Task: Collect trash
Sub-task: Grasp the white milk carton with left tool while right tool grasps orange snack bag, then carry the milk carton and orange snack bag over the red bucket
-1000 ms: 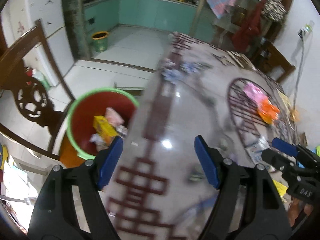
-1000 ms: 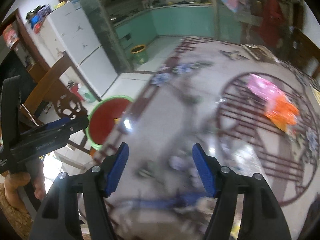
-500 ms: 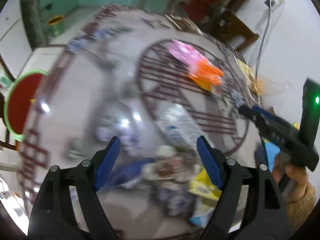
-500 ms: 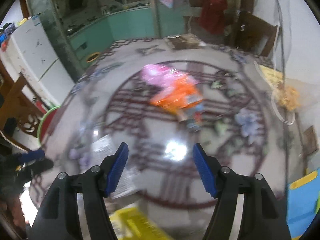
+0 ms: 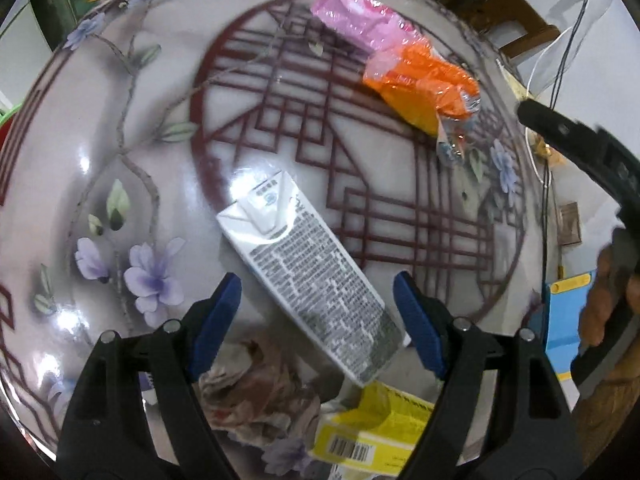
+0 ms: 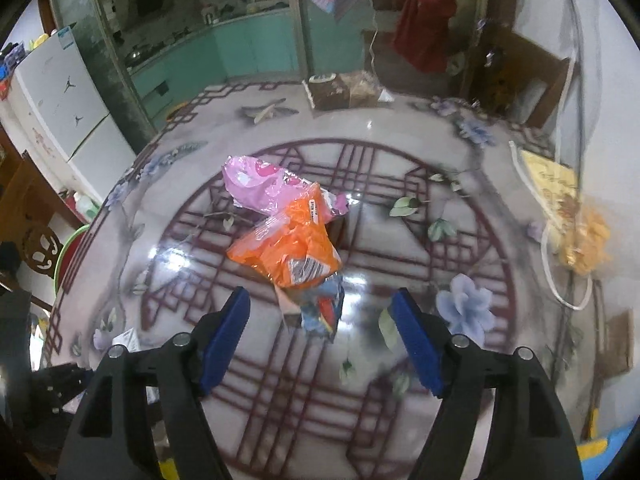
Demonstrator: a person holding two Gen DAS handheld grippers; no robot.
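A white milk carton (image 5: 304, 264) lies flat and slantwise on the round painted table (image 5: 120, 120). My left gripper (image 5: 318, 280) hovers over the carton, open, with its blue pads either side of it and not touching. Crumpled brownish paper (image 5: 256, 392) and a yellow box (image 5: 372, 432) lie nearer me. A pink wrapper (image 6: 260, 184), an orange wrapper (image 6: 292, 248) and a small blue-red wrapper (image 6: 324, 308) sit mid-table. My right gripper (image 6: 321, 294) hangs above the small wrapper with its jaws opening and nothing gripped. The red bin with a green rim (image 6: 70, 248) stands off the table's left edge.
A wooden box (image 6: 340, 88) stands at the table's far edge. A clear bag of yellow stuff (image 6: 584, 240) lies at the right edge and a blue item (image 5: 564, 328) past it. A person's hand (image 5: 608, 300) holds the right tool. A white fridge (image 6: 60, 96) stands far left.
Both grippers have swung right, away from the bin, and tipped downward. The left now sits over the carton, the right over the wrappers. Both jaws stand slightly wider.
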